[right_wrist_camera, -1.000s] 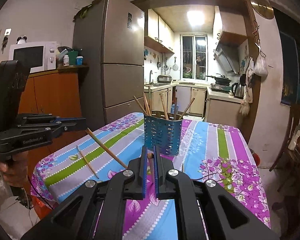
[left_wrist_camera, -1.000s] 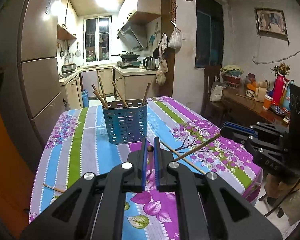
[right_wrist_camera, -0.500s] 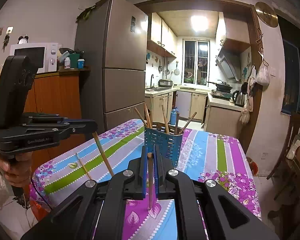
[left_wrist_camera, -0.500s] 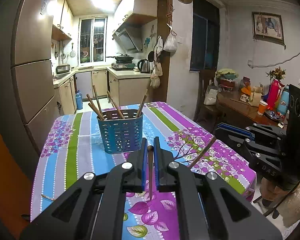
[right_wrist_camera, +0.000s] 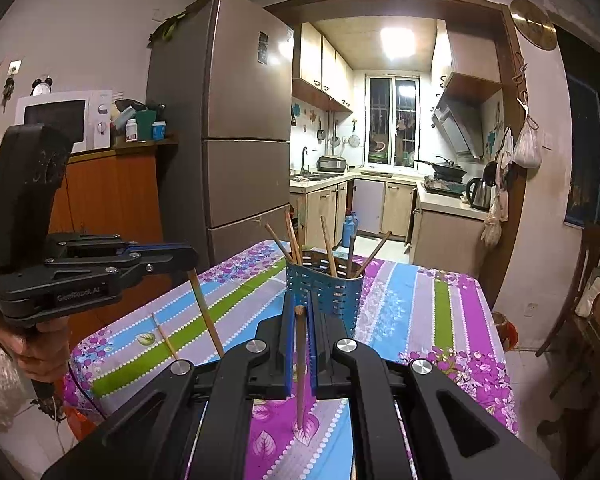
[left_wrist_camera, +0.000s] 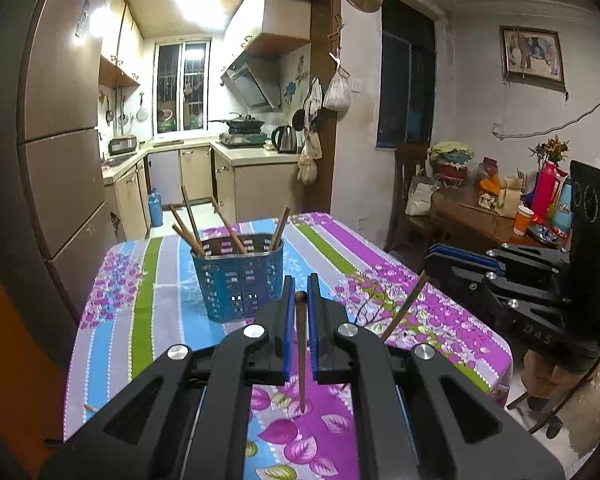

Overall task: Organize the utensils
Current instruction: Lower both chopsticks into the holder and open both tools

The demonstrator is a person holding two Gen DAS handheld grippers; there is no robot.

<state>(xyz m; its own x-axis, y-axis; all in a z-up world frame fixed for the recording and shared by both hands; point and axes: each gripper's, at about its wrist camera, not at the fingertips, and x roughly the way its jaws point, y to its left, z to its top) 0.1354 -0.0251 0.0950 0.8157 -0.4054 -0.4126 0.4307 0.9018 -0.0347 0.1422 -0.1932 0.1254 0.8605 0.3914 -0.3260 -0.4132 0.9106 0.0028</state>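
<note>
The left gripper (left_wrist_camera: 299,294) pinches one chopstick (left_wrist_camera: 301,344), hanging tip-down above the tablecloth (left_wrist_camera: 148,312). The right gripper (right_wrist_camera: 299,312) clamps another chopstick (right_wrist_camera: 300,364) likewise. The blue holder (left_wrist_camera: 236,280) (several chopsticks inside) stands mid-table; a loose chopstick (right_wrist_camera: 165,336) lies near the left edge.

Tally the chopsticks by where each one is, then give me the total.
Standing in blue basket: 5 chopsticks
Held by left gripper: 1 chopstick
Held by right gripper: 1 chopstick
Lying on tablecloth: 1 loose chopstick
Total: 8
</note>
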